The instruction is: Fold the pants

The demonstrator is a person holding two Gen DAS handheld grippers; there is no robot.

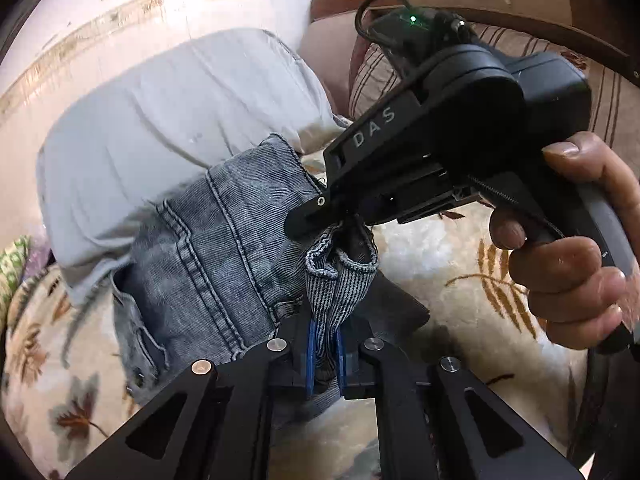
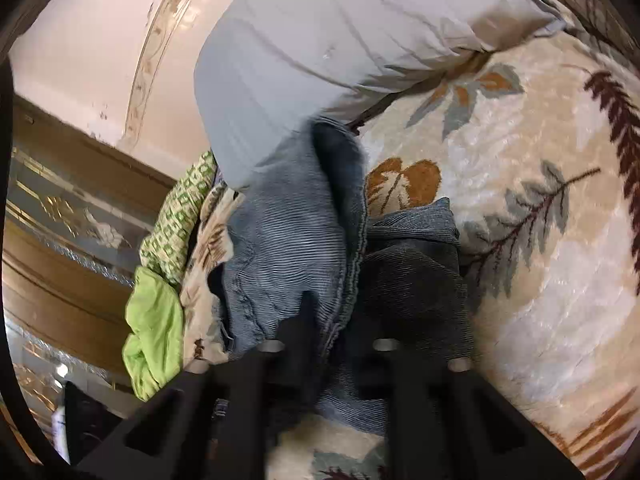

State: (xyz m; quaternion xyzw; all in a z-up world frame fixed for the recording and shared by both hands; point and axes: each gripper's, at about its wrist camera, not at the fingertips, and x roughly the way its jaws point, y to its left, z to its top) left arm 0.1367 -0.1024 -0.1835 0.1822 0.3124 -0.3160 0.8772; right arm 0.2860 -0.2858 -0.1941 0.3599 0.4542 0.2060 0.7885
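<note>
Grey-blue denim pants (image 1: 224,240) lie bunched on a floral blanket (image 1: 440,264), partly over a grey pillow (image 1: 180,112). My left gripper (image 1: 324,356) is shut, its blue pads (image 1: 310,356) pinching a ribbed fold of the pants. My right gripper (image 1: 316,220), held by a hand (image 1: 568,256), comes in from the right just above it with its fingers closed on the same bunched edge. In the right wrist view the pants (image 2: 288,240) run between the blurred, dark fingers of my right gripper (image 2: 332,320), which hide the pinched edge.
The grey pillow (image 2: 320,40) lies behind the pants on the blanket (image 2: 520,200). A lime cloth (image 2: 156,328) and a green patterned cloth (image 2: 180,212) sit at the blanket's left edge beside brown wooden furniture (image 2: 60,200). A striped cushion (image 1: 376,80) lies at the far right.
</note>
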